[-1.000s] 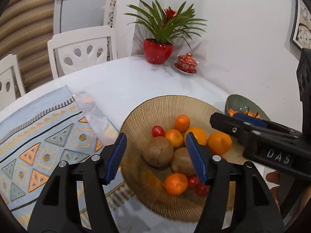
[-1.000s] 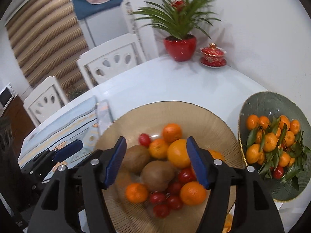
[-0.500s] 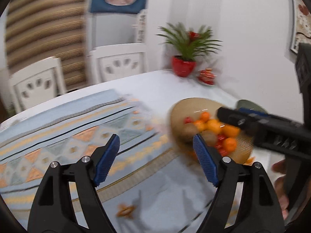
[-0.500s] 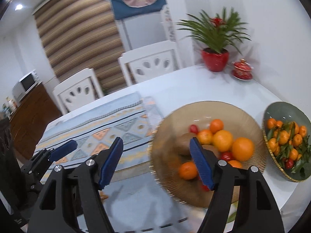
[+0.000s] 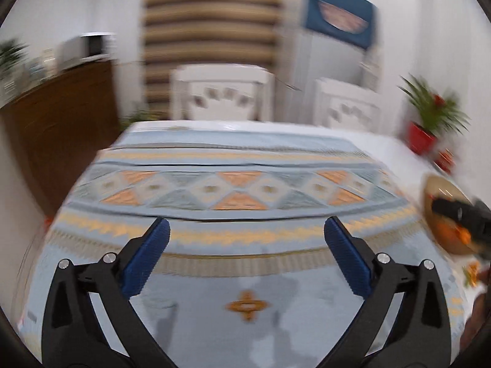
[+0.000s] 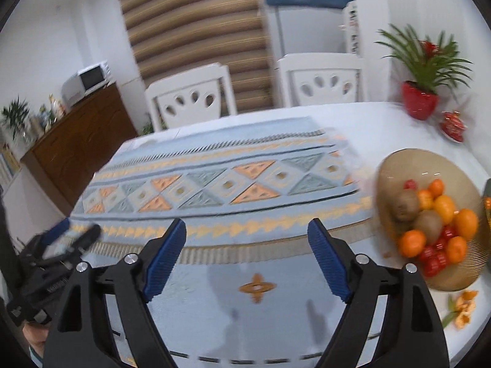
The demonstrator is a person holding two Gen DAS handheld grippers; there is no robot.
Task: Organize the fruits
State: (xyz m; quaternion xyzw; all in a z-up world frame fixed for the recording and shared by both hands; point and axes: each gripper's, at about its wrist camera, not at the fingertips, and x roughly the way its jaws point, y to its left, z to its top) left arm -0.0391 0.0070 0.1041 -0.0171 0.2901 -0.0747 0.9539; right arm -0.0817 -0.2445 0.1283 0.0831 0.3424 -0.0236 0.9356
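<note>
From the left wrist the picture was smeared with motion, and the left gripper (image 5: 247, 230) hung over the woven table runner (image 5: 233, 190) with its ribbed blue pads (image 5: 144, 260) spread wide and nothing between them; the fruit bowl (image 5: 435, 190) showed only as a tan sliver at the far right edge, partly behind the dark body of the other tool. To my eye this was a pause away from the fruit, and doing the step well would mean steadying both tools and squaring up to the bowl before reaching in. From the right wrist things were sharper: the right gripper (image 6: 247, 239) also stood open and empty above the runner, well to the left of the bowl (image 6: 396, 165), a shallow ridged amber dish. In it lay fuzzy brown kiwis (image 6: 405, 204), smooth oranges (image 6: 443, 208) and small glossy red fruits (image 6: 434, 259), heaped and touching, so round pieces may roll if nudged. Orange peel scraps (image 6: 465, 308) lay on the white table (image 6: 383, 122) just beside the bowl.
</note>
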